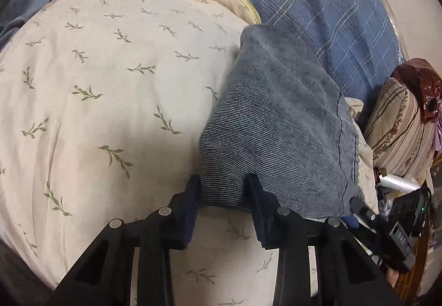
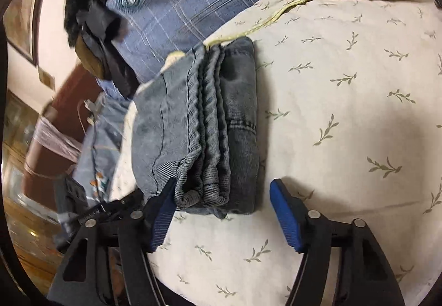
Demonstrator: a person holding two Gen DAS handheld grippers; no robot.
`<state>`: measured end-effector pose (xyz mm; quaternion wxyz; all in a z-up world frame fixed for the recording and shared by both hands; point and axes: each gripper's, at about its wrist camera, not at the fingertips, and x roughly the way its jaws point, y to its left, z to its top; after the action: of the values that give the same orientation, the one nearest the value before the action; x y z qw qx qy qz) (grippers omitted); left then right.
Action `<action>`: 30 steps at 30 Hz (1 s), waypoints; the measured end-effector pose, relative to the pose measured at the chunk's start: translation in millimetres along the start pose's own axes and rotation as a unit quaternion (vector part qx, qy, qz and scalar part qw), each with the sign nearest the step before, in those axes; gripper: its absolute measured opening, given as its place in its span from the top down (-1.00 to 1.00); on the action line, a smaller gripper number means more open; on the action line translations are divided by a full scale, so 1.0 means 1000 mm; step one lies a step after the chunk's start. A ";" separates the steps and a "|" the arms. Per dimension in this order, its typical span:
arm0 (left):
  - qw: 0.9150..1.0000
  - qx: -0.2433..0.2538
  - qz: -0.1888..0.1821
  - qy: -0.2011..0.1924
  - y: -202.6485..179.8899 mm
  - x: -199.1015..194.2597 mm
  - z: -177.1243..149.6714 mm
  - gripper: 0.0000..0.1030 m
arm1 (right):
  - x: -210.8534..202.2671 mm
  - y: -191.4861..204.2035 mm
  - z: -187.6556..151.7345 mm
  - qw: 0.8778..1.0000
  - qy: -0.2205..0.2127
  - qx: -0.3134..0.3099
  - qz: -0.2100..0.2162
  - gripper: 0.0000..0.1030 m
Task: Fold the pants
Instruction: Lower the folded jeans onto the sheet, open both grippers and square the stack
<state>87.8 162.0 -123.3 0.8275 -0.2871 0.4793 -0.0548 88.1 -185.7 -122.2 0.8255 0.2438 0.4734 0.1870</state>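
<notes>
The blue-grey denim pants (image 1: 276, 118) lie folded into a thick stack on a cream quilt (image 1: 110, 71) with a green leaf print. My left gripper (image 1: 224, 187) straddles the stack's near left corner. Cloth fills the gap and both pads touch it, the right one denting the fabric. In the right wrist view the stacked hems and folds of the pants (image 2: 199, 112) face me. My right gripper (image 2: 222, 195) stands open around that end. Its left pad brushes the cloth, while its right pad stands apart from it over the quilt (image 2: 345, 112).
A blue plaid blanket (image 1: 317, 16) lies beyond the quilt. A striped pillow (image 1: 397, 126) and a shiny dark red bag (image 1: 420, 85) sit at the bed's edge. A dark furry item (image 2: 80, 16) rests on the blanket. Wooden floor (image 2: 27, 223) shows below the bed.
</notes>
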 end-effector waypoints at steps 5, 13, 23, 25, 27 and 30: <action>1.000 0.023 0.014 -0.014 -0.012 -0.004 -0.003 0.49 | 0.000 0.003 -0.002 1.000 0.002 -0.008 0.007 0.05; 0.998 0.018 -0.034 -0.041 -0.012 -0.026 -0.016 0.69 | -0.005 0.015 0.000 0.999 -0.006 -0.046 -0.001 0.16; 0.988 0.091 0.024 -0.121 -0.032 -0.064 -0.046 -0.09 | -0.051 0.042 -0.024 0.991 -0.097 -0.081 -0.051 -0.29; 0.983 0.121 0.055 -0.130 -0.045 -0.066 -0.063 -0.13 | -0.058 0.057 -0.040 0.983 -0.113 -0.114 -0.086 -0.32; 0.974 0.155 0.099 -0.134 -0.061 -0.068 -0.078 -0.15 | -0.059 0.071 -0.054 0.976 -0.112 -0.148 -0.116 -0.35; 0.968 0.172 0.127 -0.131 -0.079 -0.078 -0.090 -0.19 | -0.064 0.088 -0.063 0.964 -0.111 -0.176 -0.163 -0.37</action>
<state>-14.1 87.2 -55.8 0.9200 -0.0818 0.3831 0.0075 -4.6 -134.8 -55.1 0.9222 0.0337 0.3716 0.1020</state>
